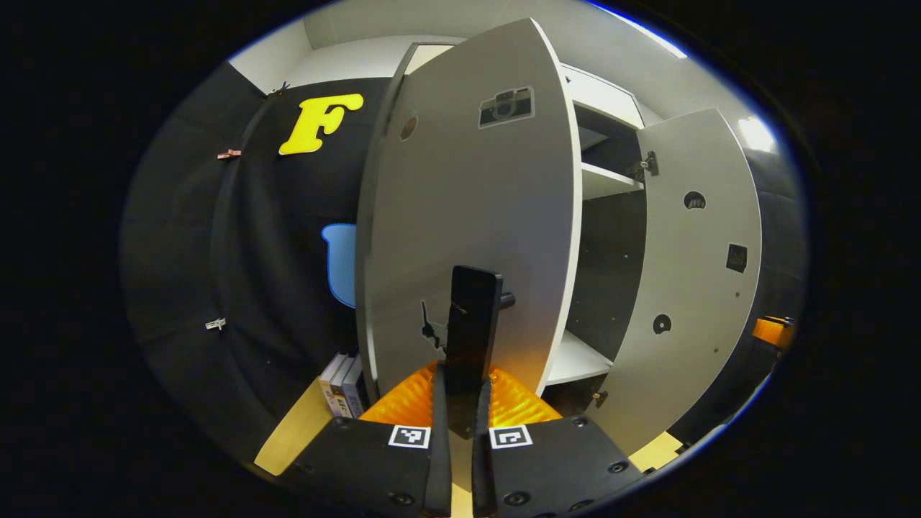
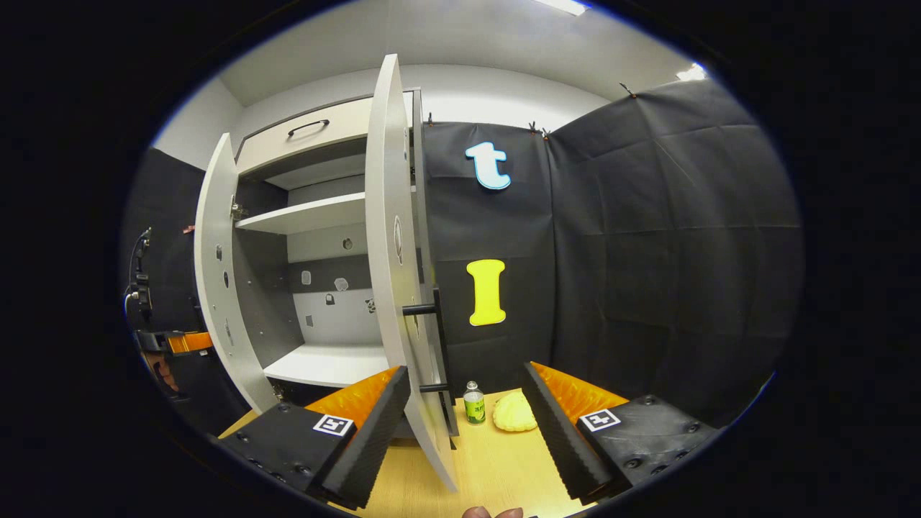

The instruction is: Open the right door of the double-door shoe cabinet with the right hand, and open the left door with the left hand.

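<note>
Cabinet (image 2: 316, 216) standing open on both sides, shelves bare in the right gripper view. Left door (image 1: 468, 216) swung out toward the camera in the left gripper view, a camera sticker near its top. Left gripper (image 1: 461, 403) clamped on that door's dark vertical handle (image 1: 471, 324), both fingers pressed against the bar from either side. Right door (image 1: 691, 273) hanging open beyond, inner face showing, hinge near its upper edge. A few books (image 1: 344, 385) upright at the foot of the left door, on the pale wooden floor (image 1: 295, 432).

In the right gripper view, right door (image 2: 392, 273) seen nearly edge-on, its black handle (image 2: 439, 345) on the far face, just ahead of the fingers. Right gripper (image 2: 464, 424) spread wide, fingers well apart, door edge running down between them, touching neither as far as can be told. Small green bottle (image 2: 473, 403) and pale yellow lumpy object (image 2: 514, 416) on the wooden floor (image 2: 496, 475) beside the door's base, just beside each other. Other gripper (image 2: 173, 342) visible far left past the left door (image 2: 216, 280). Fingertips of a hand (image 2: 493, 513) at the bottom edge.
</note>
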Tool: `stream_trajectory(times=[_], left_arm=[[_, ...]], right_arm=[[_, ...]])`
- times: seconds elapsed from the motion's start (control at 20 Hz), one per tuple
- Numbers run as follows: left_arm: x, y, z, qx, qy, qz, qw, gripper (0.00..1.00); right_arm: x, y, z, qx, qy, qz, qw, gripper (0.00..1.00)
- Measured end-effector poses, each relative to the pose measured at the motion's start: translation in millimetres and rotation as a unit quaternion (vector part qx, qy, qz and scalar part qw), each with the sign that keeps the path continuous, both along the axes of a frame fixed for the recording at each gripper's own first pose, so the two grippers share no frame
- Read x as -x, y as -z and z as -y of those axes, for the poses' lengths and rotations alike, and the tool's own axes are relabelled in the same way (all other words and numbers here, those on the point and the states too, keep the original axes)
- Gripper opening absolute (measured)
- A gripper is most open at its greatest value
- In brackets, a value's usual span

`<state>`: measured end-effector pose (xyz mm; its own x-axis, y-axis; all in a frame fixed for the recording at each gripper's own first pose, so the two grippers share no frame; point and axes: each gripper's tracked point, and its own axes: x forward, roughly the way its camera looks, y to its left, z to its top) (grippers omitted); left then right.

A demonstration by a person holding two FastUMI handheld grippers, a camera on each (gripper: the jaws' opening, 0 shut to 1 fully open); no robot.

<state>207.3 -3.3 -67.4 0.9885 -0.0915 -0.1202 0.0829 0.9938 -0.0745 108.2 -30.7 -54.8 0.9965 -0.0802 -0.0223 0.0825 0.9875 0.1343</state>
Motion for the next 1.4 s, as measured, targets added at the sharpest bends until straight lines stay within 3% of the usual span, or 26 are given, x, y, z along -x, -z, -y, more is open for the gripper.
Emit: stream_trajectory(times=[0.25, 0.45, 0.7, 0.95, 1.0, 1.05, 1.15, 1.4], left_arm=[[4.2, -0.8, -8.7, -0.012, 0.022, 0.003, 1.0, 0.15], [5.6, 0.3, -14.6, 0.005, 0.023, 0.009, 1.0, 0.14], [11.1, 1.0, -35.8, -0.001, -0.002, 0.011, 1.0, 0.14], [18.0, 14.1, -85.5, -0.014, -0.051, -0.007, 0.999, 0.11], [18.4, 12.5, -97.9, -0.015, -0.047, -0.001, 0.999, 0.14], [18.7, 10.4, -94.8, 0.009, -0.026, 0.001, 1.0, 0.05], [18.6, 10.2, -83.7, 0.038, 0.002, 0.004, 0.999, 0.1], [16.4, 10.5, -94.0, 0.021, -0.005, 0.015, 1.0, 0.1]], right_arm=[[5.3, -0.6, -11.9, -0.002, 0.0, 0.001, 1.0, 0.98], [11.0, 0.0, -16.5, -0.003, 0.002, -0.001, 1.0, 0.98], [13.9, -3.9, -24.1, -0.001, 0.003, 0.004, 1.0, 0.98], [13.6, -4.6, -36.3, 0.002, -0.003, 0.003, 1.0, 0.98], [13.6, -3.7, -38.8, 0.0, -0.005, 0.001, 1.0, 0.98], [13.0, -3.5, -40.6, -0.001, -0.006, 0.0, 1.0, 0.98], [12.0, -5.1, -43.4, 0.002, -0.006, 0.002, 1.0, 0.98], [9.4, -1.6, -49.6, 0.002, -0.011, 0.0, 1.0, 0.98]])
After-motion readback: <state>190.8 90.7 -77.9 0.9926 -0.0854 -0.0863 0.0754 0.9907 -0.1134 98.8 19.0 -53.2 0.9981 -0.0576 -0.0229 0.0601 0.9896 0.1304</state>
